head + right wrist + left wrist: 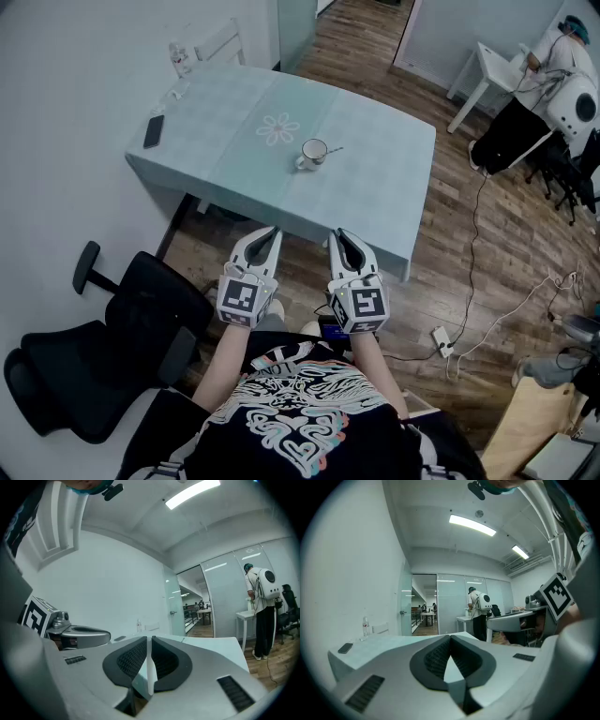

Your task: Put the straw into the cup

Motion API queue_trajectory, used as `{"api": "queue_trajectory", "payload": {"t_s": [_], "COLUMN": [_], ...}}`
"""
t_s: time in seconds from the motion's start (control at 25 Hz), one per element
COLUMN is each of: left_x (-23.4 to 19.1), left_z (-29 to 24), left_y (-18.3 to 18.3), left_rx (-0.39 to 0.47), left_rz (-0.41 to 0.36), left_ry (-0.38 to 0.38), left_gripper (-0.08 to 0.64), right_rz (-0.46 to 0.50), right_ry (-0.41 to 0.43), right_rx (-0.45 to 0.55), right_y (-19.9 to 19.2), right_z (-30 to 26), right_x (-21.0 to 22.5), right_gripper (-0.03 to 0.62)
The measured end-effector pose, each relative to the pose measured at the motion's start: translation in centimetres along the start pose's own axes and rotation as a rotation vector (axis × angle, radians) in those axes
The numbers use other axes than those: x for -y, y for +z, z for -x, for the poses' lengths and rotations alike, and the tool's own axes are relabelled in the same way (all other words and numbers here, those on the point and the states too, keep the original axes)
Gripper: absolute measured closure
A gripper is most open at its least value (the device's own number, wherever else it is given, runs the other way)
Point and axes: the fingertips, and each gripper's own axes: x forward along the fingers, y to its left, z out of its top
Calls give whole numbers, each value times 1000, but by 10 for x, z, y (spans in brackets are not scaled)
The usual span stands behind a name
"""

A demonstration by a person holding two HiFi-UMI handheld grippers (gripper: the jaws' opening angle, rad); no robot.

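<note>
Jaws of the left gripper (270, 235) and right gripper (342, 236) are pressing together, empty. I think the reach is not yet beginning. Next, one gripper needs opening for the straw (334, 149), lying at 3 o'clock of the cup (313, 153).

Cool light from ceiling strips (472, 525), fisheye-warped edges

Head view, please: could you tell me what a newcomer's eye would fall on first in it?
Most likely the two grippers side by side low in the middle, left gripper and right gripper, both shut and empty, short of the near edge of the table. Beyond them a white cup stands near the table's middle, the thin straw lying just right of it.
</note>
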Motion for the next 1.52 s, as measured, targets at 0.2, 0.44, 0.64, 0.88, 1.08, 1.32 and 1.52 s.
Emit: {"api": "queue_trajectory", "payload": {"t_s": [0.2, 0.44, 0.64, 0.88, 1.08, 1.32, 1.52], "left_x": [-4, 3, 11, 17, 21, 18, 28], "left_z": [8, 7, 4, 11, 19, 22, 14], "left_y": [7, 3, 6, 12, 9, 11, 1], "left_rx": [1, -7, -2, 12, 3, -1, -19], "left_rz": [-10, -4, -10, -12, -20, -6, -3], "left_ry": [7, 3, 6, 25, 35, 45, 23], "left_gripper": [540, 540, 539, 539, 540, 540, 540], "right_rz": [-8, 1, 9, 14, 12, 38, 42], "right_ry": [1, -15, -27, -12, 12, 21, 25], "right_rx": [-7, -2, 9, 26, 29, 14, -1], "right_y": [-3, -1, 3, 10, 11, 9, 3], "right_z": [2, 10, 20, 28, 28, 30, 31], "right_x": [-5, 1, 8, 7, 0, -7, -4], "right_gripper": [543, 543, 541, 541, 541, 541, 541]}}
